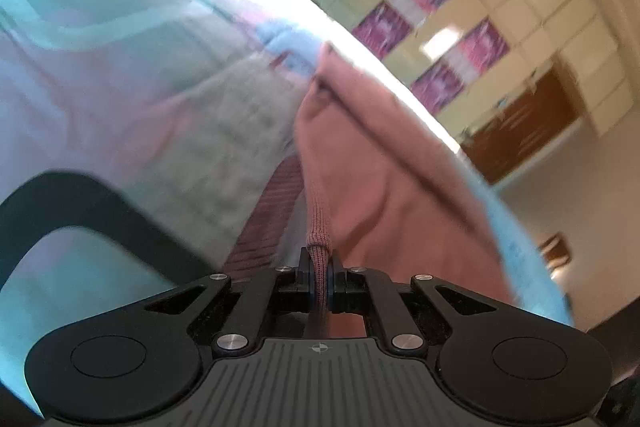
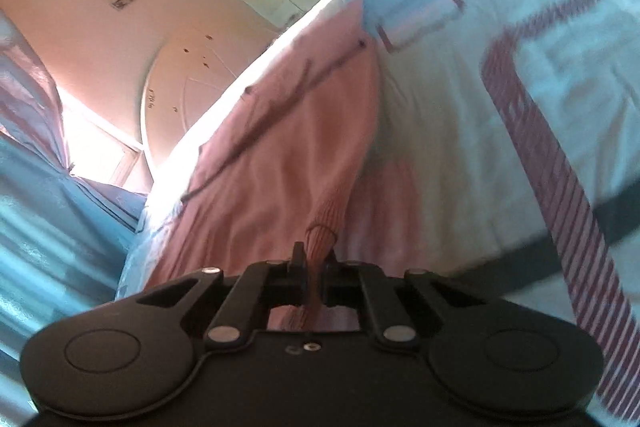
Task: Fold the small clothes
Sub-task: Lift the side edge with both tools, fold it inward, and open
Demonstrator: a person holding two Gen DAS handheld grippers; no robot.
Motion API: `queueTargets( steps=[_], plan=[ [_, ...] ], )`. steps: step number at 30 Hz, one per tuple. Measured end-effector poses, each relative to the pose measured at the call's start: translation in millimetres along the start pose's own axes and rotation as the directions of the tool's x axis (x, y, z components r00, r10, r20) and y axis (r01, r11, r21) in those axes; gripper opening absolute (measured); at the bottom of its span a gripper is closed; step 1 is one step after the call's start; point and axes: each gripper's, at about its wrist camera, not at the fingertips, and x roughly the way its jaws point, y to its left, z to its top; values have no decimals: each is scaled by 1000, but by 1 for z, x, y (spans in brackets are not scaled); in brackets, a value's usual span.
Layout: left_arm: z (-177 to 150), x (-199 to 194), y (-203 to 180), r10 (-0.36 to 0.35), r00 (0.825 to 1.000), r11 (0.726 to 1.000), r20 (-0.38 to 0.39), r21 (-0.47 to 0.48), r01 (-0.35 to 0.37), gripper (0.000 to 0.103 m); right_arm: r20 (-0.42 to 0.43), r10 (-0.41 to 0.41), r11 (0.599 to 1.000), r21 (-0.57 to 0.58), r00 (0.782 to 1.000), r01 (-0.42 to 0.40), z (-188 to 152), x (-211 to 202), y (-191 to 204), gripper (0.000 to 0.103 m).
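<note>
- Garment [image 1: 360, 163]: dusty pink, soft knit with a ribbed hem, loosely creased, lying on a patterned bedsheet [image 1: 120, 67] near its edge.
- Left gripper [image 1: 320, 279]: jaws clamped on the ribbed edge.
- Right gripper [image 2: 314, 267]: jaws pinched on another ribbed fold; thin dark lines cross the fabric beyond.

Left claw [image 1: 320, 281] is matte black with silver screws and a ribbed grey plate behind; right claw [image 2: 314, 277] is black too, with silver rivets.
</note>
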Motion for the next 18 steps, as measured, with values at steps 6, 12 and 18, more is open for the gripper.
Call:
queueTargets(
  steps=[6, 12, 18],
  plan=[
    [49, 21, -29, -82, 991, 996, 101, -19, 85, 5, 112, 20, 999, -41, 994, -15, 53, 13, 27, 6],
    [120, 86, -64, -120, 984, 992, 133, -23, 125, 4, 161, -22, 997, -64, 987, 32, 127, 62, 49, 6],
    [185, 192, -81, -78, 995, 994, 61, -70, 82, 4, 139, -93, 996, 9, 986, 93, 210, 135, 47, 6]
  ],
)
